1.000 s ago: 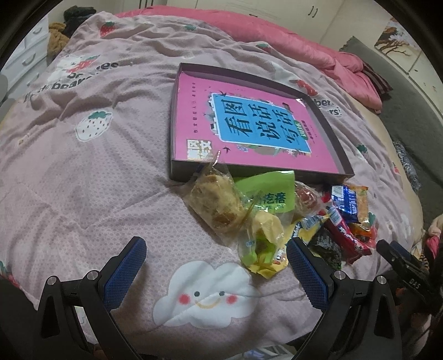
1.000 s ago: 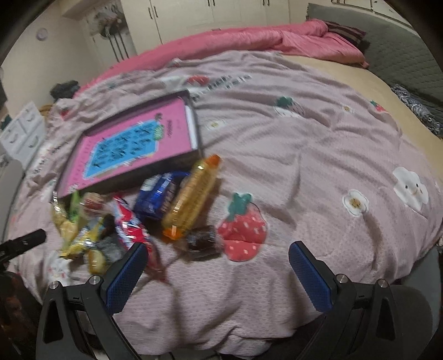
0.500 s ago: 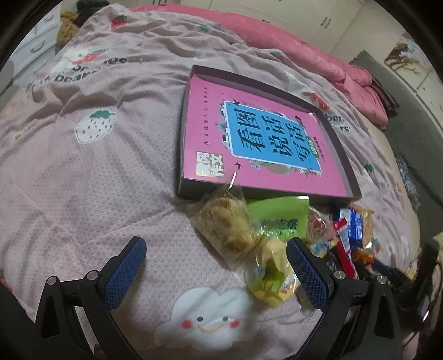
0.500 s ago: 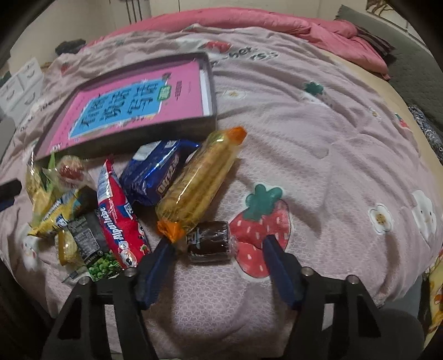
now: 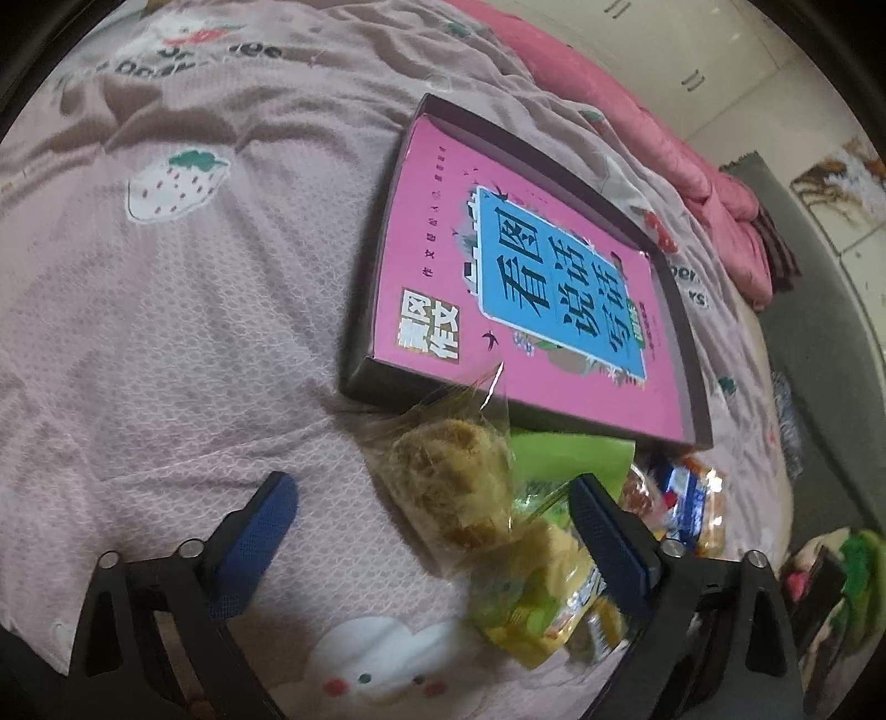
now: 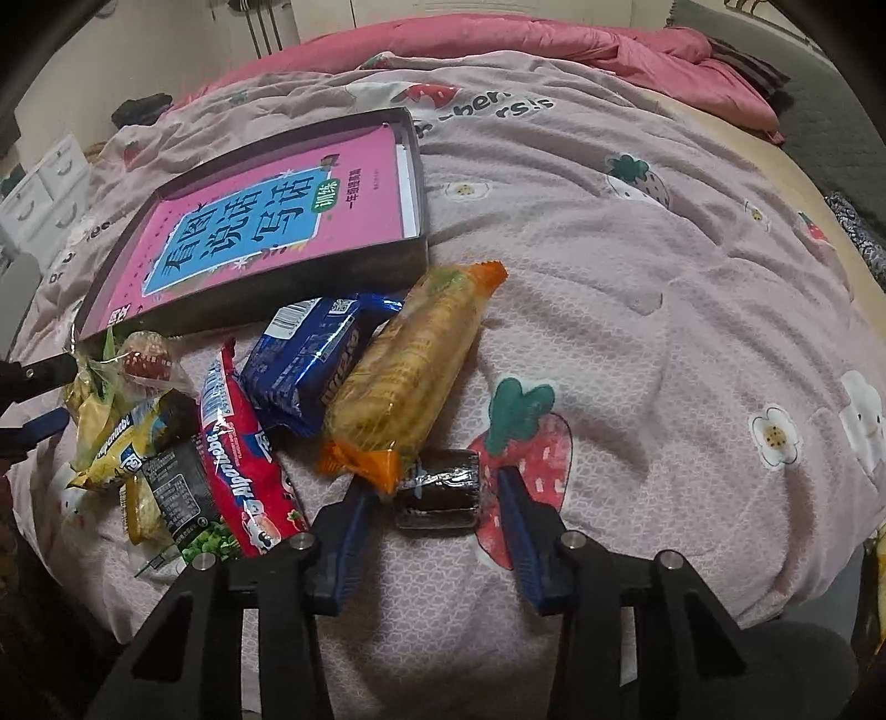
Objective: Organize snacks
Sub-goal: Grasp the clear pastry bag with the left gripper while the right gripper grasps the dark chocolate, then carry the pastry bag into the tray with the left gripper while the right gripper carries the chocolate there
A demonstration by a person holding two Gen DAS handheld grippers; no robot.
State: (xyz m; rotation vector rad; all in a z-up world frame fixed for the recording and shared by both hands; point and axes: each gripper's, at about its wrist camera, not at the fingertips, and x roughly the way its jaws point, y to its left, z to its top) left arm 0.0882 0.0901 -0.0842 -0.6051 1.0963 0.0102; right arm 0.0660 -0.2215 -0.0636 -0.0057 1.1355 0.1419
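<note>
Snacks lie heaped on the bed in front of a shallow dark box (image 6: 426, 243) that holds a pink book (image 6: 277, 221). My right gripper (image 6: 434, 484) points down at a small dark chocolate cake (image 6: 437, 487) in clear wrap. Its jaws are closing with the cake between them, and narrow gaps still show on both sides. Beside it lie an orange-ended cracker pack (image 6: 410, 365), a blue biscuit pack (image 6: 310, 365) and a red candy bag (image 6: 243, 459). My left gripper (image 5: 429, 487) is wide, its jaws just starting to close. A clear-wrapped floss pastry (image 5: 454, 487) lies between them untouched. A yellow packet (image 5: 542, 609) is by its right finger.
A pinkish quilt (image 6: 664, 277) with strawberry and cloud prints covers the bed. A rumpled pink duvet (image 6: 554, 44) lies at the far end. White drawers (image 6: 50, 183) stand past the left side. The bed's near edge drops off just beneath my right gripper.
The right jaws went from wide to narrow around the chocolate cake as that gripper came down over it. The left gripper sank toward the floss pastry and rolled, so the box looks tilted.
</note>
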